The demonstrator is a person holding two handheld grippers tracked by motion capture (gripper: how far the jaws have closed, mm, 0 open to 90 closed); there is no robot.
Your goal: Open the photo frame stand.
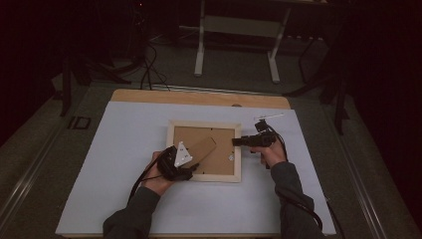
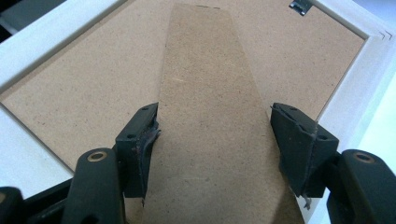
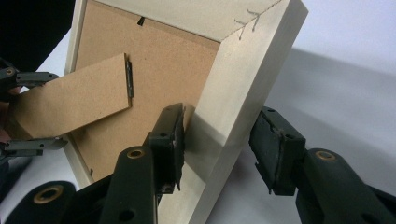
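A pale wooden picture frame [image 1: 204,125] lies face down on the white table top, its brown backing board up. A brown cardboard stand [image 1: 206,148] is hinged to the board and stands away from it. My left gripper [image 1: 195,166] reaches in from the frame's near left corner. In the left gripper view my left gripper [image 2: 215,114] has its pads against the two edges of the stand [image 2: 210,93]. My right gripper [image 1: 237,142] straddles the frame's right rail [image 3: 233,79]. In the right gripper view my right gripper [image 3: 219,116] is open: one pad lies by the rail's inner edge, the other stands clear.
The white table top [image 1: 124,189] has bare room on every side of the frame, with a wooden strip [image 1: 199,97] along its far edge. A small metal hanger [image 2: 299,5] sits on the backing board. Table legs [image 1: 200,50] and cables stand on the floor beyond.
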